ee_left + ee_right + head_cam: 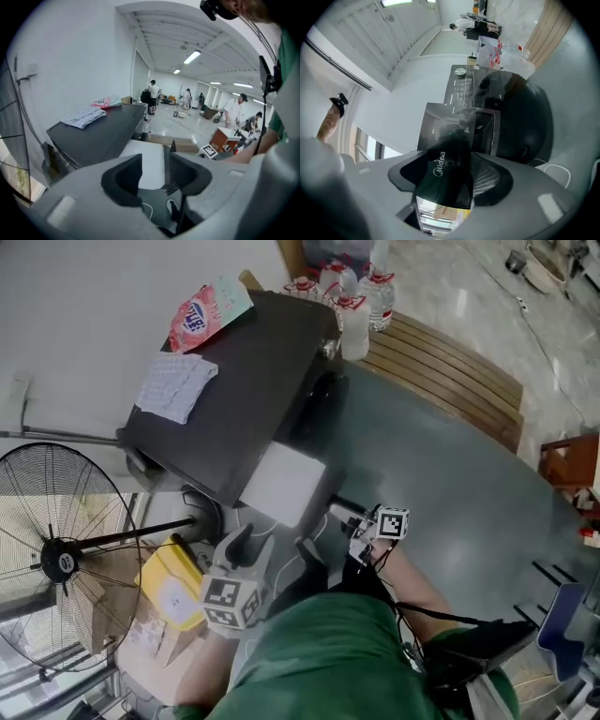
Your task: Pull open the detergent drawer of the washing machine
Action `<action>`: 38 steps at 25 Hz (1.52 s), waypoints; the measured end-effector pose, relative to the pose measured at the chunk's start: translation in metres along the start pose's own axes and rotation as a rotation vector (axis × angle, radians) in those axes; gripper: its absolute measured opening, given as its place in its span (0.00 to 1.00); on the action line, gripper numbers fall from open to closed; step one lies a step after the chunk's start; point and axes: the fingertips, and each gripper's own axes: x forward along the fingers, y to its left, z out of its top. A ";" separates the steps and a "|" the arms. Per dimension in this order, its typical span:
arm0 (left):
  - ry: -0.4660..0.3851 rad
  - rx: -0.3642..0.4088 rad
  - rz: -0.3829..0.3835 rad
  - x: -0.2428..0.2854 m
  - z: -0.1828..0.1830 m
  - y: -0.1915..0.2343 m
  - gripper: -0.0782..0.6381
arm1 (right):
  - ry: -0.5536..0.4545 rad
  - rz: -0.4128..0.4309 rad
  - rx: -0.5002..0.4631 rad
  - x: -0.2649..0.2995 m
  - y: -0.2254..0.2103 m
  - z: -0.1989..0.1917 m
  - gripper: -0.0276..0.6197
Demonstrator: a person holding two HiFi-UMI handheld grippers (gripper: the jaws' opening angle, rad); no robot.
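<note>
Right fingers [487, 176] fill the right gripper view, pinching the dark, logo-marked front panel of the detergent drawer [445, 154]. It's a firm-looking grip by the right gripper [452, 171]. From the head view, the drawer's pale top juts out from the upper left corner of the washing machine [234, 399], so it looks well on its way out.

The pull wants to run straight along the track, level and unhurried, easing off at the stop so nothing jams.

Over on the left gripper [155, 171], the fingers [123, 176] are spread and empty, hanging just short of the drawer.

On the machine's dark lid lie a folded cloth [175, 385] and a pink packet [202, 310]. A big fan [66, 559] stands to the left and water bottles [352, 306] cluster behind, with grey-green floor [450, 484] all around. Beyond is a bright open hall with strip lights and people far off.
</note>
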 end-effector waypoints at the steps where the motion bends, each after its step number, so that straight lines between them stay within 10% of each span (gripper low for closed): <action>1: -0.013 -0.002 -0.004 0.002 0.003 0.000 0.36 | 0.010 -0.065 -0.021 -0.004 -0.003 0.001 0.46; 13: -0.175 -0.061 0.058 -0.013 0.044 0.042 0.33 | 0.097 -0.478 -0.637 0.001 0.110 0.037 0.25; 23: -0.397 -0.054 0.100 -0.056 0.118 0.067 0.11 | 0.040 -0.439 -1.085 0.061 0.261 0.070 0.17; 38: -0.636 0.167 0.103 -0.127 0.210 0.045 0.10 | -0.164 -0.400 -1.536 0.096 0.394 0.081 0.15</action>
